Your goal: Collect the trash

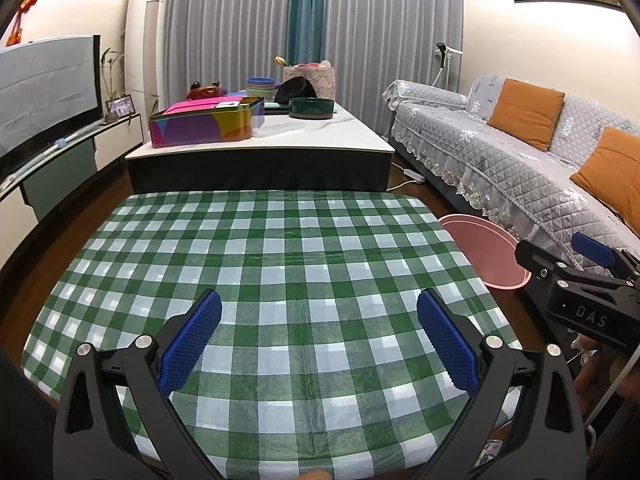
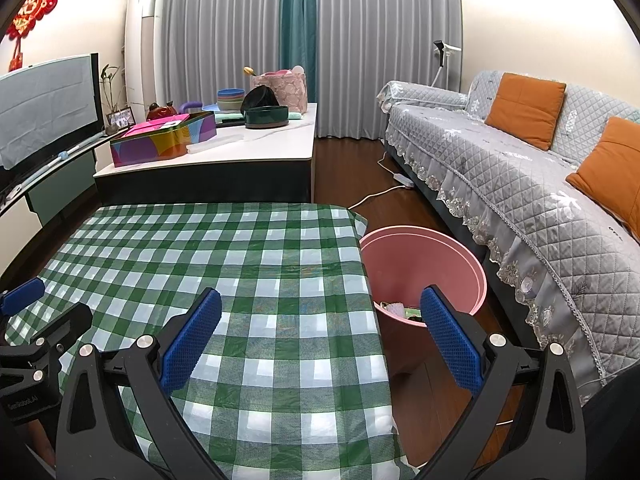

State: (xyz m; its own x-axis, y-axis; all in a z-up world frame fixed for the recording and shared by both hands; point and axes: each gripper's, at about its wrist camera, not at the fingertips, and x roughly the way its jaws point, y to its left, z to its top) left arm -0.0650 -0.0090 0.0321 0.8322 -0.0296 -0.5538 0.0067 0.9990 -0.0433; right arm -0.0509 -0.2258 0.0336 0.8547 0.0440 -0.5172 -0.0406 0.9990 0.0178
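A pink bin (image 2: 432, 256) stands on the floor at the right of a table with a green checked cloth (image 2: 224, 264). Some trash (image 2: 398, 308) lies at the bin's bottom. The bin's rim also shows in the left wrist view (image 1: 486, 248). My left gripper (image 1: 320, 312) is open and empty above the cloth's near part. My right gripper (image 2: 320, 312) is open and empty over the table's right edge, its right finger (image 2: 450, 340) in front of the bin. No trash shows on the cloth.
A coffee table (image 1: 280, 140) behind holds a colourful tin box (image 1: 206, 122), bowls and a dark green dish (image 1: 311, 107). A grey sofa (image 2: 520, 184) with orange cushions runs along the right. A TV (image 1: 44, 92) stands left. A white cable (image 2: 376, 194) lies on the floor.
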